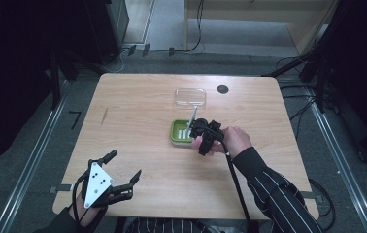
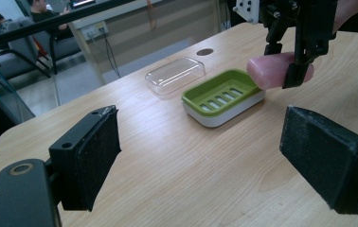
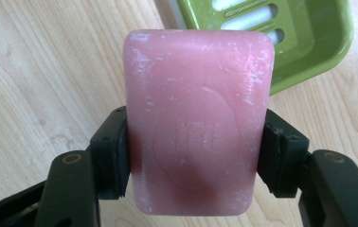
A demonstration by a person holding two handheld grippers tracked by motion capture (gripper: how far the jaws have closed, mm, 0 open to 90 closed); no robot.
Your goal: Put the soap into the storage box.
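The right gripper [image 1: 200,130] grips a pink soap [image 3: 197,118] by its two long sides, the jaws pressed flat against it; in the right gripper view the bar stands lengthwise between the pads, its stamped oval face toward the camera, with whitish scuffs along its edges. In the left gripper view the soap [image 2: 272,70] hangs in the air just beside the near right end of the green dish [image 2: 222,94], above the surface and not touching the dish. The dish has a green slotted tray set in a white base; in the high view it [image 1: 181,131] lies near the middle of the wooden surface [image 1: 138,121], with the right gripper over its right edge. In the right gripper view one green corner of the dish [image 3: 305,38] shows past the top of the bar, with white slots in it. A clear lid [image 1: 190,96] lies flat on the surface beyond the dish, apart from it, and a small dark round hole [image 1: 223,89] sits in the surface to the right of the lid. The left gripper [image 1: 123,170] is low at the near left corner of the surface, well apart from the dish and soap, its jaws spread wide with nothing between them; a grey three-cornered plate [image 1: 96,183] sits on top of it. The right hand [image 1: 232,141] comes in from the right in a striped sleeve [image 1: 274,189]
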